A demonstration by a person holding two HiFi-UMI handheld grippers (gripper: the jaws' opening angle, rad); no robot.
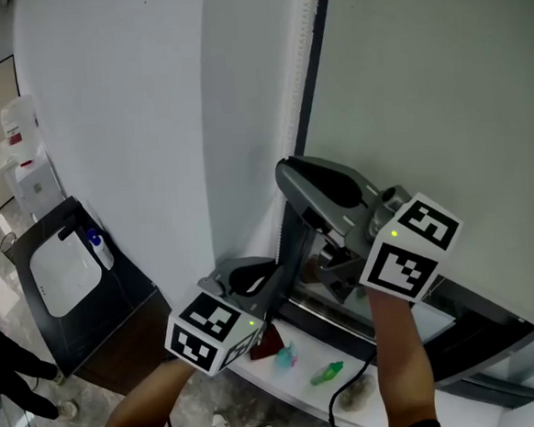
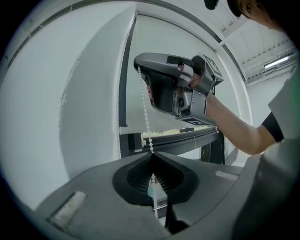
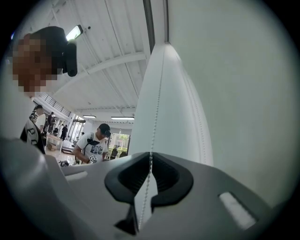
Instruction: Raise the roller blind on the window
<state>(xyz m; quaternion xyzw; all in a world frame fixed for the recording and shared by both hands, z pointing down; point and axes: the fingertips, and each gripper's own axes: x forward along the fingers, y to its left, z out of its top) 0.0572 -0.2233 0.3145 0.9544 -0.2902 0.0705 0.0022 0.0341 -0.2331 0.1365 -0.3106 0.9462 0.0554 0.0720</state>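
Your head camera looks steeply down the roller blind [image 1: 442, 102]; the left tongs [image 2: 151, 153] and right tongs [image 3: 150, 154] cameras look up close, sharing the bead chain [image 2: 144, 108].

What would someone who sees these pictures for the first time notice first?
The left gripper and, higher up, the right gripper are both shut on the white bead chain beside the dark window frame. The pale roller blind fills the right of the head view.

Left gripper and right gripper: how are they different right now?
The right gripper grips the bead chain high up, in front of the blind; the left gripper grips it lower down. The left gripper faces the window; the right gripper faces the white wall. Both are shut on the bead chain.
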